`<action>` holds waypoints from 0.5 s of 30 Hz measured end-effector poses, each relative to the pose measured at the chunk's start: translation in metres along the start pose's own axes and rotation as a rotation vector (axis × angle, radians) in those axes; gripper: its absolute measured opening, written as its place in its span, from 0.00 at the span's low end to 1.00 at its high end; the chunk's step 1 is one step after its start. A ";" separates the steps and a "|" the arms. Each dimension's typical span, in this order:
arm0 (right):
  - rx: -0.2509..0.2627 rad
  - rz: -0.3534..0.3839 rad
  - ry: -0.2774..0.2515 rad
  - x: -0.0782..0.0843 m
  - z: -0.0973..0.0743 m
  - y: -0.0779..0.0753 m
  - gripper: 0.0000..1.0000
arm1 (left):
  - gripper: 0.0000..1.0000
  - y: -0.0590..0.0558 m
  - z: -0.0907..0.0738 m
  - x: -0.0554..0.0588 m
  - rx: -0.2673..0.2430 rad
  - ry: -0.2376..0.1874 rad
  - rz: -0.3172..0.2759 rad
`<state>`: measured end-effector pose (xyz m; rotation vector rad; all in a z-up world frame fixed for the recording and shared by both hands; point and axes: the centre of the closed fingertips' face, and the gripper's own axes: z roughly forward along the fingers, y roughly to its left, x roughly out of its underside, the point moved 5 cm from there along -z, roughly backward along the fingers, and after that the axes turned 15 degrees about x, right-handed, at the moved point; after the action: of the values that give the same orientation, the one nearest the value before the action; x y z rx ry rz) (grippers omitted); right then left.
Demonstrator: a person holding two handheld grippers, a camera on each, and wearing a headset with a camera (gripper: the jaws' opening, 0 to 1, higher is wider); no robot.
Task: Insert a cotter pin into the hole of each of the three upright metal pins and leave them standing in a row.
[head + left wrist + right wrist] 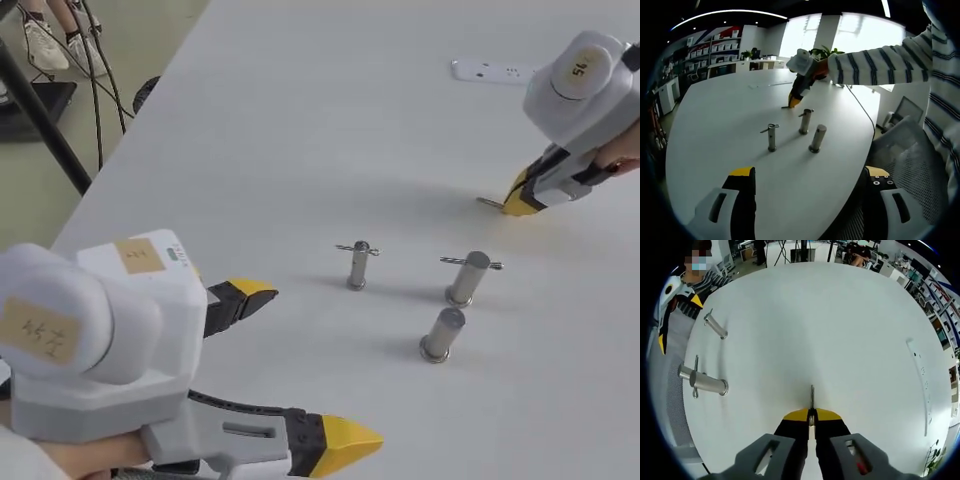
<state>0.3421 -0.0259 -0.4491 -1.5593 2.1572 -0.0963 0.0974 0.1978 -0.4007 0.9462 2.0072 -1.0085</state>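
**Spotter:** You're at a white table [300, 120] in an open office, with a power strip [495, 70] at its far edge. Your three metal pins [805, 121] stand upright mid-table, near one another.

**Operator:** How many are done?

**Spotter:** Two, I'd say. The far-left pin [358, 265] and the far-right pin [468, 278] each carry one of the inserted cotter pins [357, 248] through the top. The near pin [441, 333] has none.

**Operator:** And the last one?

**Spotter:** Your right claw [515, 205] is clenched on the third cotter pin [488, 203], low at the table beyond the pins. Your left claw [316, 364] hangs released near you, holding nothing. After that insertion you'd likely nudge the near pin into line, since the three form a triangle now.
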 end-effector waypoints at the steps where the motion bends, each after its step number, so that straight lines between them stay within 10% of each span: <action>1: 0.002 -0.016 0.001 0.000 0.000 0.001 0.00 | 0.87 0.000 0.000 0.000 0.000 -0.001 0.001; 15: 0.006 -0.071 0.020 -0.004 -0.006 0.014 0.00 | 0.86 0.001 -0.002 0.002 -0.003 0.007 0.008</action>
<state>0.3283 -0.0189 -0.4471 -1.6386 2.1150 -0.1423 0.0966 0.2005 -0.4019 0.9568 2.0085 -0.9995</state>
